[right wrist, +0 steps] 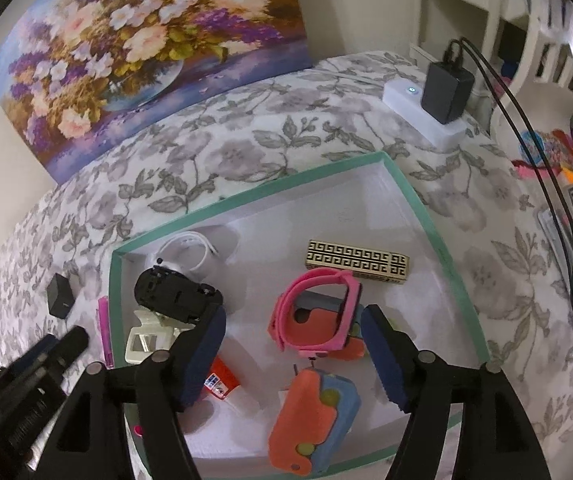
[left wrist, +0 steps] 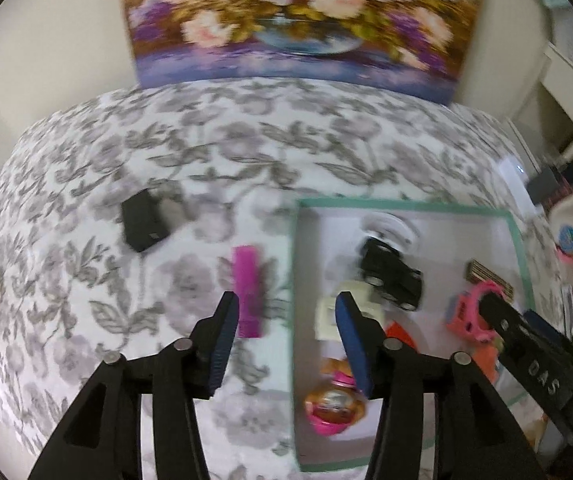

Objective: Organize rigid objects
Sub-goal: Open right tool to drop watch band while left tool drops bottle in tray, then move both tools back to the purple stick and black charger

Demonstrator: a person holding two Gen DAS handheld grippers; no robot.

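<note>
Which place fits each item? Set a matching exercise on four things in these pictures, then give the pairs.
Items:
1 black toy car
2 magenta comb
3 patterned gold-and-black box
4 black charger

Places:
A plugged into the white power strip
B on the floral cloth, just outside the tray
C in the tray, beside the white clip
D in the tray, behind the pink watch

Pairs: 1-C, 2-B, 3-D, 4-A

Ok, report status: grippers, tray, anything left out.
Left gripper and right gripper open, empty. Green-rimmed white tray part filled. Magenta plastic comb, small black box outside.
</note>
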